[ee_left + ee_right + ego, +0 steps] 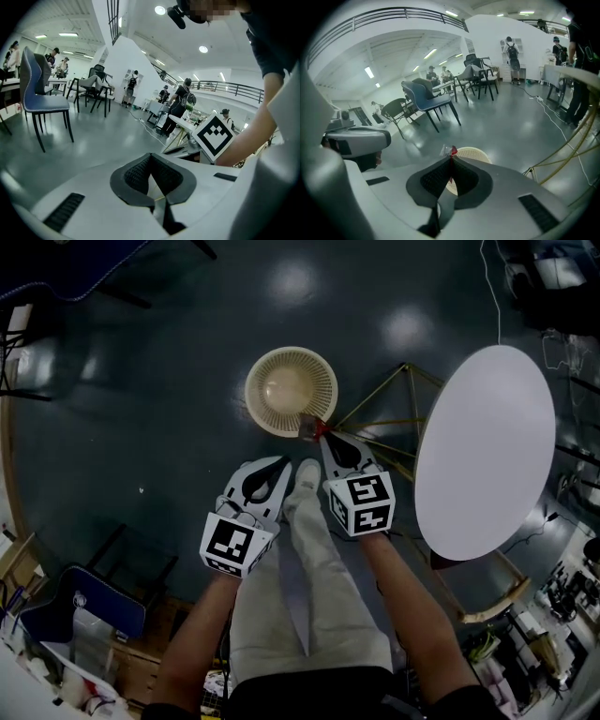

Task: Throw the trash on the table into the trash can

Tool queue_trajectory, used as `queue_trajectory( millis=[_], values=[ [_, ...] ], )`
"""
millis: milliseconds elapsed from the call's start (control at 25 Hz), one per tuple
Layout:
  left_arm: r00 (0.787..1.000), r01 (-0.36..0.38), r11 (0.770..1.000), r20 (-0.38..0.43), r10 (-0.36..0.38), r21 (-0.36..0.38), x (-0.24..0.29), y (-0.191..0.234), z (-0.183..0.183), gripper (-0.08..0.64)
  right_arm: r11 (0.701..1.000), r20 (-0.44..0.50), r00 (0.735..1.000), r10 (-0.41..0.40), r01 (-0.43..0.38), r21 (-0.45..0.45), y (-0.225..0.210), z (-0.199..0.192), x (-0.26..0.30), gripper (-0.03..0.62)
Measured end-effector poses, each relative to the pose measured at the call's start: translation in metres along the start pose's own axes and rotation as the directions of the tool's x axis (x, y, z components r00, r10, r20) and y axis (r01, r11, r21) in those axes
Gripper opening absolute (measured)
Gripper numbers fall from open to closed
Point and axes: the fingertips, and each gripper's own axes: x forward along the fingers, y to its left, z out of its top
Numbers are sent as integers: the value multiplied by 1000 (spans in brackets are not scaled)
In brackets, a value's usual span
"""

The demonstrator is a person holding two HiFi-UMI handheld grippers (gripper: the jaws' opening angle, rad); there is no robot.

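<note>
Hanging as a small crumpled wrapper (449, 151), clear with red, pinched in the closed tips of the right hand-held gripper (322, 432), over the near rim of the trash can (281, 357). Standing upright on the dark floor (141, 409), round, cream, slatted, mouth open, near the white oval surface (487, 446).

Dim and murky from the head camera: dark floor (169, 381) with pale reflected lamp spots, white table (487, 456) glaring, almost featureless. Bright and even in both gripper views, lit by ceiling lamps (161, 10). Heavy fisheye bending and black corners there. Closest foreground slightly soft.
</note>
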Motion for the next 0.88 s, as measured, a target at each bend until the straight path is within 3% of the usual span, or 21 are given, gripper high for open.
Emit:
queue_trajectory(
  millis=[480, 880],
  values=[
    [998, -41, 999, -52, 40, -4, 26, 44, -49, 15, 1000, -67, 998, -11, 12, 17, -20, -48, 78, 20],
    [999, -22, 1000, -50, 21, -10, 37, 55, -47, 15, 998, -122, 991, -51, 54, 19, -45, -61, 134, 20]
  ],
)
